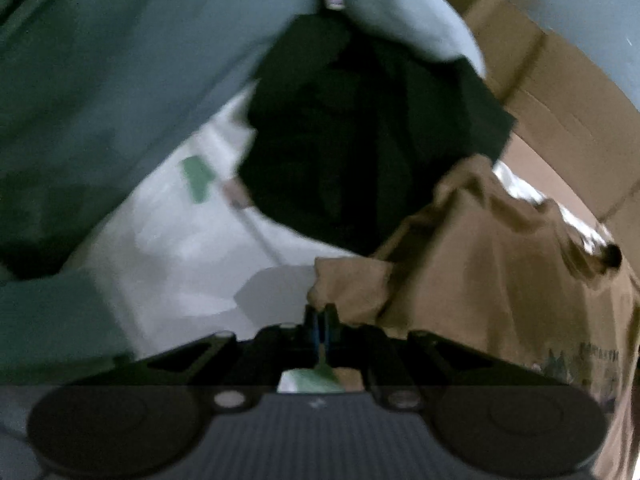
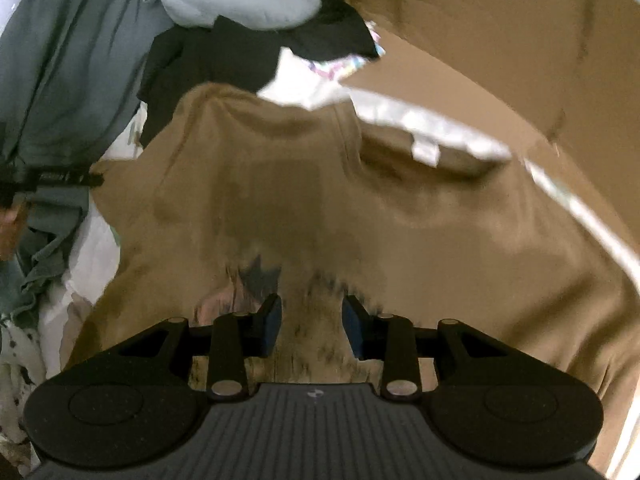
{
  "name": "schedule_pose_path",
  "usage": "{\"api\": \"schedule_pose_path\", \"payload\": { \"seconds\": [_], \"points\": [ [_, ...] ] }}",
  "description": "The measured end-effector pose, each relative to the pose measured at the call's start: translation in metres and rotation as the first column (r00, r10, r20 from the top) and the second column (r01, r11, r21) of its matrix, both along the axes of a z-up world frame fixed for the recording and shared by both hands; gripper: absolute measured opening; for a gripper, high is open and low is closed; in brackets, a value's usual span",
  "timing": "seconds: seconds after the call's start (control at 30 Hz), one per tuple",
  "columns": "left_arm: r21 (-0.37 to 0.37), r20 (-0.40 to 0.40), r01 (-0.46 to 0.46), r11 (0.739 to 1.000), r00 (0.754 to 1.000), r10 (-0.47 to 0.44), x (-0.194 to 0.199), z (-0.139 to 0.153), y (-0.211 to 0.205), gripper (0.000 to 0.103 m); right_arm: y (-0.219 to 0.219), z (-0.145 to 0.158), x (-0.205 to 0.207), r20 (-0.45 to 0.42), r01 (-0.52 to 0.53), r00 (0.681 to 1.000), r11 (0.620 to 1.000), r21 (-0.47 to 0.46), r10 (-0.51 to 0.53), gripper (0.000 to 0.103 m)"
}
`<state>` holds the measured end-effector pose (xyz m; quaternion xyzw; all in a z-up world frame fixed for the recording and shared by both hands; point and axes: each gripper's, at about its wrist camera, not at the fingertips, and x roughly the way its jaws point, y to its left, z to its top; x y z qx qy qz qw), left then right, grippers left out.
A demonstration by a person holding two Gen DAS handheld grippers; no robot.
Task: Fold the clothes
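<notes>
A brown T-shirt (image 2: pixel 280 184) with a dark print lies spread on a white cover, its collar label (image 2: pixel 426 150) towards the far right. My right gripper (image 2: pixel 312 324) stands open just above the printed part, and its pads do not press on the cloth. In the left wrist view my left gripper (image 1: pixel 320 316) is shut on a corner of the brown T-shirt (image 1: pixel 480 280), with the cloth bunched at its tips. That same gripper shows as a dark bar (image 2: pixel 60 179) at the shirt's left edge, with a hand behind it.
A black garment (image 2: pixel 240 52), a pale grey hoodie (image 2: pixel 240 0) and a grey-green garment (image 2: pixel 72 60) are piled beyond the shirt. A tall cardboard box wall (image 2: pixel 480 40) curves along the far right. White bedding (image 1: pixel 180 240) shows left of the shirt.
</notes>
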<state>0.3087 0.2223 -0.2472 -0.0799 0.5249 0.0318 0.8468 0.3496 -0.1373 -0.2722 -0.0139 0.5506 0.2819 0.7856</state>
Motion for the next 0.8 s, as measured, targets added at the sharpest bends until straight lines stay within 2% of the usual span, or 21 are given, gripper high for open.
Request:
{"api": "schedule_pose_path", "payload": {
  "seconds": [0.13, 0.23, 0.33, 0.47, 0.53, 0.6, 0.67, 0.73, 0.8],
  "points": [
    [-0.034, 0.003, -0.069, 0.997, 0.998, 0.069, -0.013, 0.003, 0.02, 0.003, 0.027, 0.019, 0.032, 0.019, -0.064, 0.998, 0.997, -0.045, 0.065, 0.041],
    [-0.051, 0.006, -0.088, 0.995, 0.996, 0.089, -0.023, 0.001, 0.026, 0.003, 0.045, 0.023, 0.048, 0.026, -0.07, 0.997, 0.996, -0.046, 0.071, 0.042],
    [-0.076, -0.014, -0.101, 0.992, 0.995, 0.1, -0.028, -0.01, 0.028, 0.003, 0.062, 0.014, 0.055, 0.026, -0.064, 0.998, 0.997, -0.05, 0.065, 0.042],
    [-0.128, -0.099, -0.075, 0.989, 0.993, 0.063, -0.034, -0.029, 0.028, 0.004, 0.074, -0.005, 0.053, 0.0, -0.04, 0.999, 0.997, -0.065, 0.04, 0.042],
    [-0.135, -0.125, -0.064, 0.989, 0.991, 0.047, -0.04, -0.031, 0.029, 0.014, 0.075, -0.014, 0.048, -0.027, -0.047, 0.999, 0.996, -0.078, 0.045, 0.042],
    [-0.132, -0.112, -0.083, 0.988, 0.991, 0.069, -0.046, -0.023, 0.037, 0.016, 0.075, -0.014, 0.043, -0.046, -0.078, 0.996, 0.991, -0.105, 0.073, 0.042],
    [-0.145, -0.071, -0.108, 0.984, 0.993, 0.098, -0.049, -0.01, 0.049, 0.021, 0.073, -0.006, 0.042, -0.049, -0.129, 0.991, 0.984, -0.122, 0.124, 0.042],
    [-0.166, -0.029, -0.136, 0.977, 0.991, 0.133, -0.047, 0.003, 0.062, 0.029, 0.072, 0.006, 0.047, -0.043, -0.185, 0.983, 0.974, -0.131, 0.181, 0.042],
    [-0.15, 0.003, -0.127, 0.981, 0.992, 0.129, -0.038, 0.011, 0.067, 0.031, 0.071, 0.017, 0.057, -0.018, -0.206, 0.979, 0.967, -0.147, 0.205, 0.042]
  ]
}}
